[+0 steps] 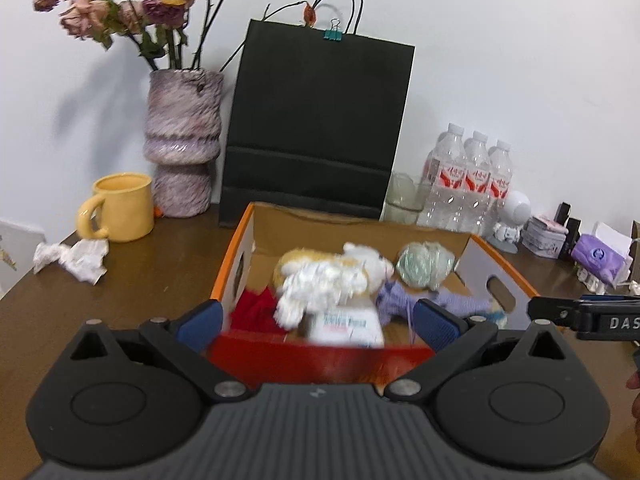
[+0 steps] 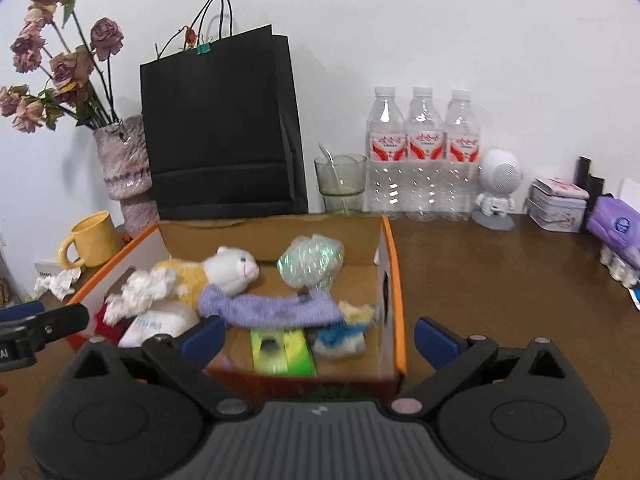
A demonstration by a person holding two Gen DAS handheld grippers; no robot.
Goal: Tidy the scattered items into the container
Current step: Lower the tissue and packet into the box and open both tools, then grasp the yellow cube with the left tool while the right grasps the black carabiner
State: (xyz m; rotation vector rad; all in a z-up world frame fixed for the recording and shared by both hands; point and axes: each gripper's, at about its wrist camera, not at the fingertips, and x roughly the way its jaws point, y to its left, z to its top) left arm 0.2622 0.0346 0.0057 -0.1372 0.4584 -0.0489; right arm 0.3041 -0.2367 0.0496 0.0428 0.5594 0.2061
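An orange-rimmed cardboard box [image 1: 236, 256] [image 2: 394, 264] stands on the brown table. It holds a plush cat [image 2: 228, 268] [image 1: 360, 260], crumpled white tissue [image 1: 316, 284] [image 2: 140, 292], a purple sock [image 2: 276, 310] [image 1: 400, 300], a green shiny ball [image 2: 312, 262] [image 1: 424, 264], a white pack [image 1: 344, 326], red cloth [image 1: 256, 308] and a green carton [image 2: 282, 350]. More crumpled tissue [image 1: 72, 258] [image 2: 58, 282] lies on the table left of the box. My left gripper [image 1: 316, 326] is open and empty at the box's near edge. My right gripper [image 2: 318, 338] is open and empty over the box's near right corner.
A yellow mug [image 1: 120, 208], a vase of dried roses [image 1: 180, 144] and a black paper bag [image 1: 316, 128] stand behind the box. A glass [image 2: 342, 182], three water bottles [image 2: 424, 152], a white figurine [image 2: 496, 188], a tin [image 2: 558, 204] and a purple pack [image 2: 616, 228] line the back right.
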